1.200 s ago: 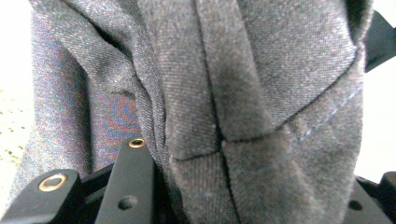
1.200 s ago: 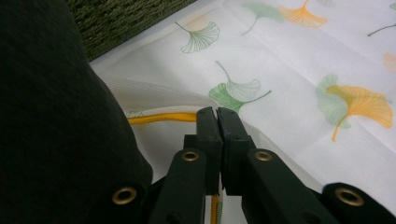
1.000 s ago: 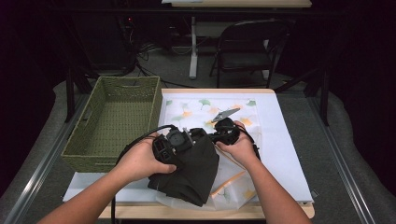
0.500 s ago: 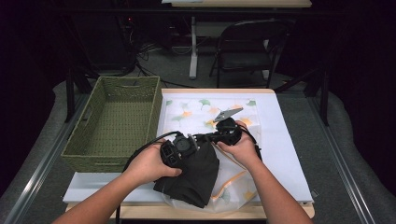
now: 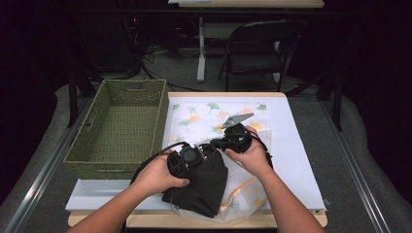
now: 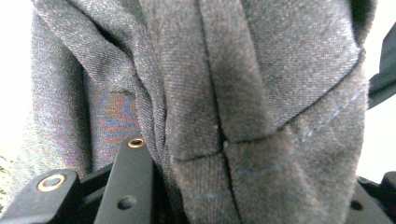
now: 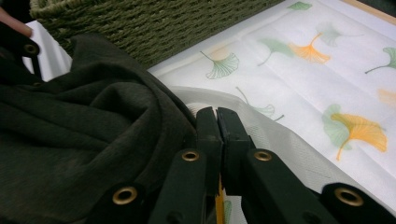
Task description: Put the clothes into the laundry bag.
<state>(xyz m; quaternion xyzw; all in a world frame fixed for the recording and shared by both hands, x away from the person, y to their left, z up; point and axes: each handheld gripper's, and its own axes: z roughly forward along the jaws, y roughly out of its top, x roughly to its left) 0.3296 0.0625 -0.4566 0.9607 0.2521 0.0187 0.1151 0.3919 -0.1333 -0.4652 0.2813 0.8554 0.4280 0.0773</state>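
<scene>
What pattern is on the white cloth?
Green and orange ginkgo leaves on the white cloth, clearest in the right gripper view.

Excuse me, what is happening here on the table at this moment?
A person works a dark cloth garment with a hand-held gripper in each hand. The left hand-held gripper is clamped on its fabric. The right hand-held gripper has its jaws shut at the garment's edge, above a leaf-printed sheet. A green woven basket stands on the left.

Garment: I see a dark charcoal cloth [image 5: 199,184], soft twill with stitched seams, crumpled and folded.
Bag: translucent leaf-printed plastic [image 5: 240,187], flat beneath it.
Position: bunched between my left tongs [image 5: 187,160] and right tongs [image 5: 232,141], trailing toward me.
</scene>
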